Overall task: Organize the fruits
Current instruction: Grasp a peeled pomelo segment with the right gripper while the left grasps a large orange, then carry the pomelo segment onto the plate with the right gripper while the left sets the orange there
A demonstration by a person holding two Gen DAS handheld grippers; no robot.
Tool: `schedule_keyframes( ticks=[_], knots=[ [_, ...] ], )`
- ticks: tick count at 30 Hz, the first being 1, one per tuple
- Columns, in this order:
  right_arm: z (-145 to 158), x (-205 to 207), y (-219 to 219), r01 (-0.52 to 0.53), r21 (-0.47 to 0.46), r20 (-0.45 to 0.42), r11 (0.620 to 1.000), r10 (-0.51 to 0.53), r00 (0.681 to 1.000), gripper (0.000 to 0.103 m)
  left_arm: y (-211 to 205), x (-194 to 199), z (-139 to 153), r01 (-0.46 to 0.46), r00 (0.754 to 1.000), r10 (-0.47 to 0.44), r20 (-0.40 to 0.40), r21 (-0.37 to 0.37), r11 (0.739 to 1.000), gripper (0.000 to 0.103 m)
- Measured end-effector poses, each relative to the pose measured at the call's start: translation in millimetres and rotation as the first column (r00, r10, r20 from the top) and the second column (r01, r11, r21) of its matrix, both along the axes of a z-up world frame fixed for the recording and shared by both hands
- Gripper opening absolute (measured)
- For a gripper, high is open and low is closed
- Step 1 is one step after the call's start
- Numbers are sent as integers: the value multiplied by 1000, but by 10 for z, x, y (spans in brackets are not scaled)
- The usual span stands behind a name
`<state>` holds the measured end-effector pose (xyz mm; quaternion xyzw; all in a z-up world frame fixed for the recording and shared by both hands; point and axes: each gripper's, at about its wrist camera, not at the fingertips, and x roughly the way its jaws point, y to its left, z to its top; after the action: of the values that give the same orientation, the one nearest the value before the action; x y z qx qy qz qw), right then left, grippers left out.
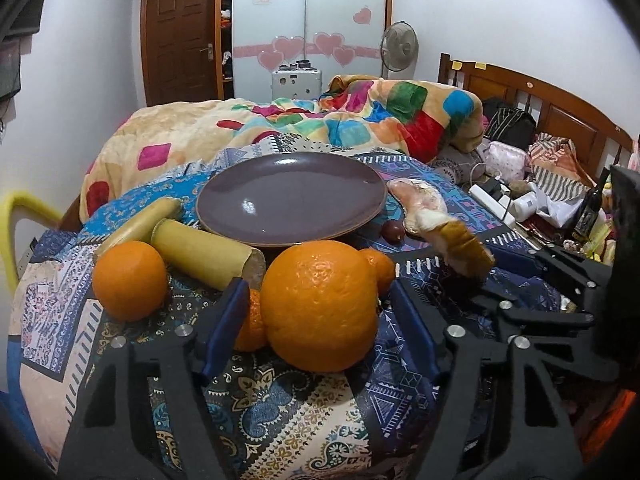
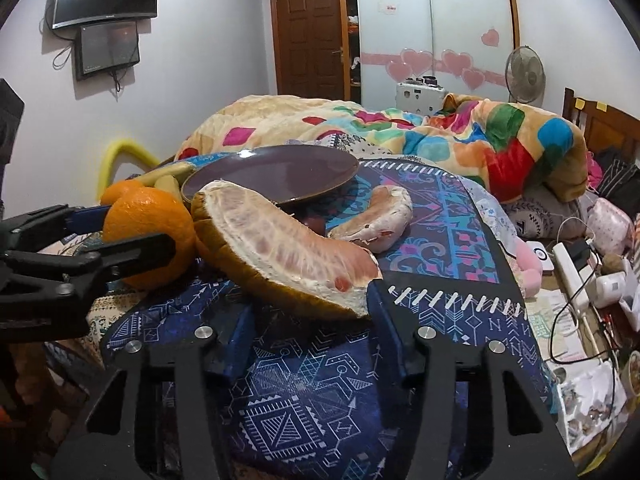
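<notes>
The left gripper has its 2 blue-padded fingers spread on either side of a big knobbly orange; the pads sit beside the fruit's flanks with a sliver of gap on the right, so it reads as open around the orange rather than clamped. From the right wrist view the same tool reaches in from the left edge and brackets that orange.

The right gripper is spread wide around a wedge of pomelo, flesh side up, rind down on the cloth. The right pad touches the wedge's near tip; whether the left pad presses the rind I cannot tell, so no firm grip shows.

Just left of the knobbly orange lies a round orange, and a small mandarin peeks out behind the left finger. Behind them 2 cut lengths of yellow cane lie side by side, touching the rim of a purple plate that holds no fruit. Right of the plate rests a second, peeled pomelo piece, with a small dark red fruit near the plate's edge.

All of it sits on a blue patterned cloth over the bed, with a patchwork blanket heaped behind.
</notes>
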<state>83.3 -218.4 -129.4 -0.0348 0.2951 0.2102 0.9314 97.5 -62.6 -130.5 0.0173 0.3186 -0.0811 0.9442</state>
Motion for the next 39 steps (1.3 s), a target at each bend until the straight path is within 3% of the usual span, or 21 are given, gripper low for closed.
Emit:
schedule_keyframes(
  ticks=[2, 4, 8, 17, 39],
  knots=[
    [23, 1, -19, -5, 10, 3, 1000, 5, 1000, 44, -11, 5, 0, 2, 1000, -2, 2, 6, 1000, 59],
    [59, -5, -38, -5, 21, 9, 1000, 5, 1000, 42, -13, 8, 2, 2, 1000, -2, 2, 7, 1000, 59],
    [131, -7, -89, -3, 34, 22, 999, 2, 1000, 29, -24, 6, 5, 4, 1000, -4, 6, 12, 1000, 59],
    [248, -5, -150, 3, 50, 51, 999, -5, 999, 23, 59, 28, 51, 16, 1000, -17, -20, -50, 999, 58],
    [646, 150, -8, -24, 64, 141, 998, 14, 990, 22, 390, 243, 618, -54, 993, 56, 107, -28, 998, 58]
  ],
)
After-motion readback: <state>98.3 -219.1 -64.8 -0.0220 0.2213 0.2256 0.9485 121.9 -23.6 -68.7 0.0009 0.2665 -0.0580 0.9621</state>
